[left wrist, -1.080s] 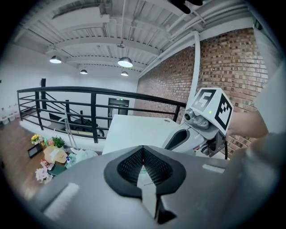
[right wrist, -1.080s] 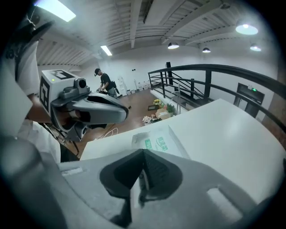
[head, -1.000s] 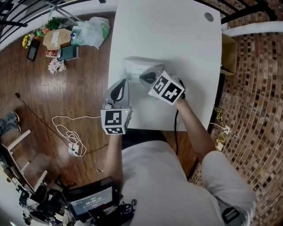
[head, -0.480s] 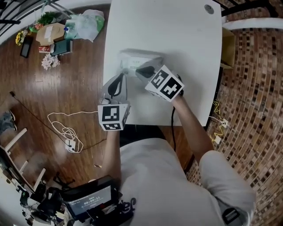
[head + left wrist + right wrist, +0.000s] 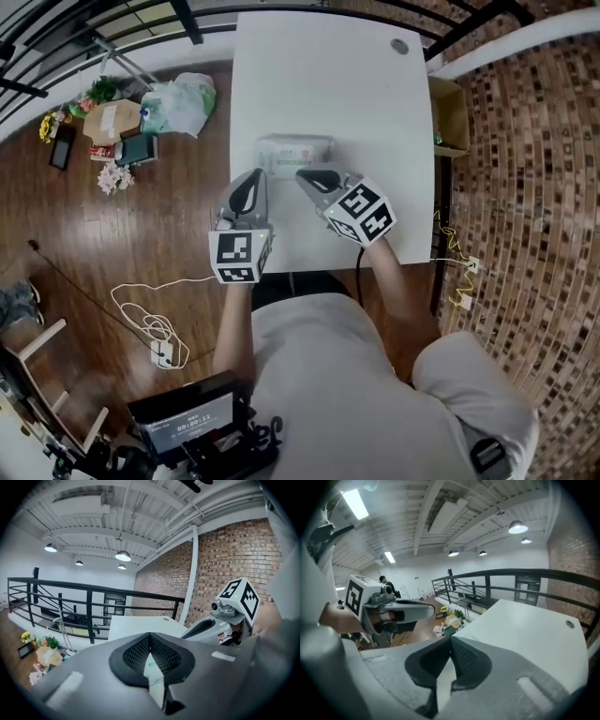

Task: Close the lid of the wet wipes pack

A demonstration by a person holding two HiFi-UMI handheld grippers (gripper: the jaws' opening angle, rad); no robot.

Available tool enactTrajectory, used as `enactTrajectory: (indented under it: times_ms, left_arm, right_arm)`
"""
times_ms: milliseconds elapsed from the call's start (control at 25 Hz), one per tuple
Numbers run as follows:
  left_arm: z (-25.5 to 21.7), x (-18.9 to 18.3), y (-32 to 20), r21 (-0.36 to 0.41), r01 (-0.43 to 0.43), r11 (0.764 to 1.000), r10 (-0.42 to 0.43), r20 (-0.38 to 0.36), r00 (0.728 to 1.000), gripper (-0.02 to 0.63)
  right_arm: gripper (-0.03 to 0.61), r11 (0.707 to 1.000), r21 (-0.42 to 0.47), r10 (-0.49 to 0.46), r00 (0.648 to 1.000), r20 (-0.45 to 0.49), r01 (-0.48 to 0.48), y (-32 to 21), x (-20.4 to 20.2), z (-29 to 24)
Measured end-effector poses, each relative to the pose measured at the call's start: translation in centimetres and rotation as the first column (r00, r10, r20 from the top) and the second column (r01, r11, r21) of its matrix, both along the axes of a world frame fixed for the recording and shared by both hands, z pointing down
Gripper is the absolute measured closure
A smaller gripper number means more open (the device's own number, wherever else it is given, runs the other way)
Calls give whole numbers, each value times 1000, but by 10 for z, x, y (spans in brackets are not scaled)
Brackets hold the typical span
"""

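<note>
Left claw point(image 5: 251, 178) & right claw point(image 5: 307, 175), both pressed together & empty, have backed off wipes pack point(image 5: 293, 155) on counter point(image 5: 366, 94) toward near edge; lid looks flat, prob. done.

Right hand-held gripper point(image 5: 449, 640) jaws together, empty; white table point(image 5: 525, 627) beyond

One wet wipes pack point(image 5: 293, 153), two grippers point(image 5: 255, 175) point(image 5: 303, 174) (one white table point(image 5: 328, 80))
</note>
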State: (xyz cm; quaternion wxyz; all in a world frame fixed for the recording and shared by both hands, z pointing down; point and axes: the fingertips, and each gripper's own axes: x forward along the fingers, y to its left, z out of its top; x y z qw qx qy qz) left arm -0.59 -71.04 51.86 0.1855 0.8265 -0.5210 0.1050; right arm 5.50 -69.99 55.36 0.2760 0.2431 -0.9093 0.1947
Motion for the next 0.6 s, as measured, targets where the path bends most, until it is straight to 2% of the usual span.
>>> enactTrajectory:
  times_ms: [120, 240, 440, 600]
  left_arm:
    - [-31, 0, 9, 49, -52, 997, 53, -22, 998, 598]
    - [-48, 6, 17, 89, -114, 990, 116, -24, 993, 598]
    - [-63, 13, 42, 107, -144, 984, 147, -27, 989, 598]
    - [-81, 35, 72, 188, -193, 963, 194, 12, 981, 598]
  right_arm:
    - [586, 988, 42, 145, 987, 75, -149, 16, 12, -37]
    - [586, 962, 96, 244, 962, 121, -256, 36, 25, -62]
    - [586, 926, 164, 319, 937, 141, -340, 74, 38, -89]
    - [587, 884, 233, 366, 910, 193, -405, 104, 55, -114]
